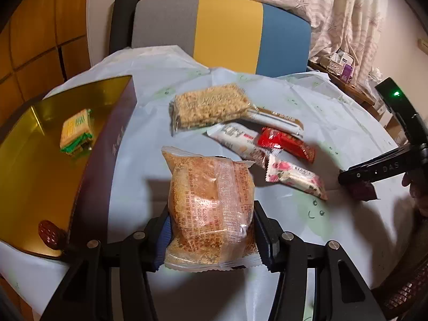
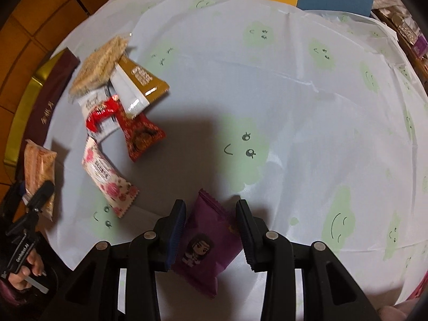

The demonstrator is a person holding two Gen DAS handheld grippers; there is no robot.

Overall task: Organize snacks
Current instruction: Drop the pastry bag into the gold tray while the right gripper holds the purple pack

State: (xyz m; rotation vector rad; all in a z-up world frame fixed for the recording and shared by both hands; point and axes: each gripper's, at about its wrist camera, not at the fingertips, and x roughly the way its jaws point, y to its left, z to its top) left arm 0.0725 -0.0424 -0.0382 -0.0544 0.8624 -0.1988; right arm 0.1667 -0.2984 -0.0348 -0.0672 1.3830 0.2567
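Across a pale blue tablecloth with green smiley clouds [image 2: 294, 93], loose snack packets lie beside a gold-lined box [image 1: 32, 182]. The left gripper [image 1: 211, 234] clamps an orange crumb-coated cake in clear wrap [image 1: 211, 214]. The right gripper [image 2: 211, 234], jaws parted, straddles a purple foil packet [image 2: 206, 243]; only the left pad touches it.

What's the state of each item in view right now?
left gripper: shut on orange pastry pack
right gripper: around purple packet, grip unclear
gold box: open, green-yellow snack inside
five snacks: loose pile on table

Round table [image 2: 294, 93] under a pale cloud-print cloth

Ahead-left of the right gripper [image 2: 211, 230]: snack packets [image 2: 120, 101], gold-lined box [image 1: 40, 160]; purple packet [image 2: 206, 243] lies between its jaws.
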